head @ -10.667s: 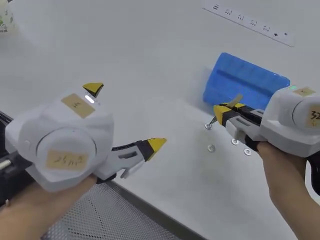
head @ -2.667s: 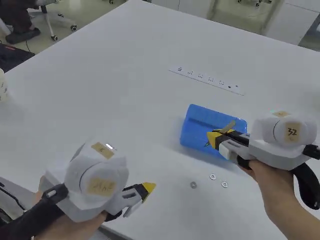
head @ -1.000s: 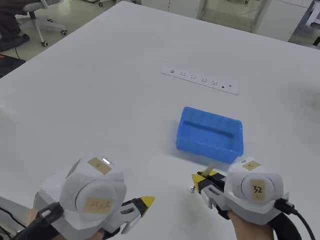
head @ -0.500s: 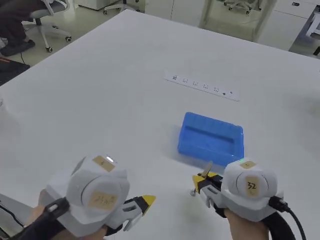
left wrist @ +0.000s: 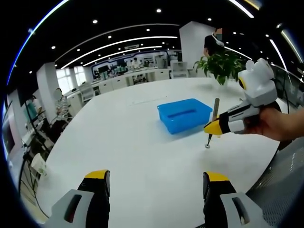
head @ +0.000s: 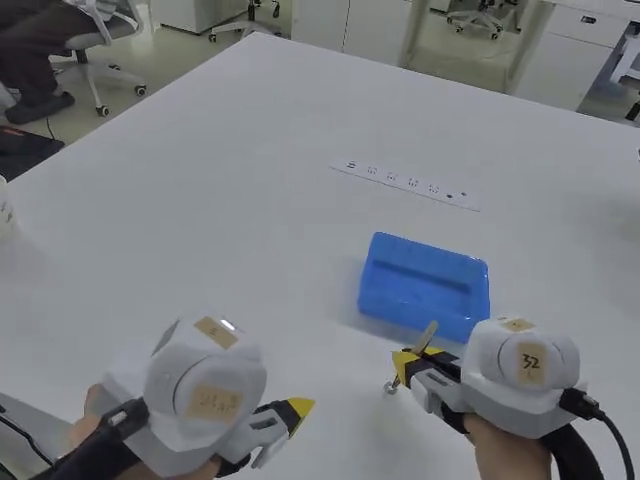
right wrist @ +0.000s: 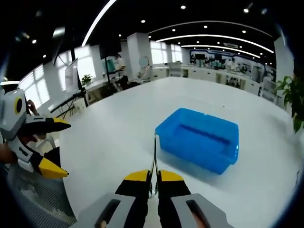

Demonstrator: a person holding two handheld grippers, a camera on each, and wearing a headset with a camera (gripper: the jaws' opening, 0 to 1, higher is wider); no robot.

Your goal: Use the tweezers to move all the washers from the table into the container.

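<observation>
The right gripper (right wrist: 153, 176) has its jaws pressed together on a pair of metal tweezers (right wrist: 154, 152), which run forward between the yellow jaw tips. In the head view the tweezers slant down and to the left from the jaws, and their points reach the white counter (head: 200, 200) at a small washer (head: 390, 388). Whether the points actually pinch the washer is too small to tell. The washer lies just in front of the blue plastic container (right wrist: 194, 153), close to its near wall and apart from it.

The left gripper (left wrist: 156, 176) has its jaws spread wide with nothing between them. It hangs over the near edge of the counter, well to the left of the washer and the container. Beyond the container, a white power strip (head: 405, 185) lies flat on the counter.
</observation>
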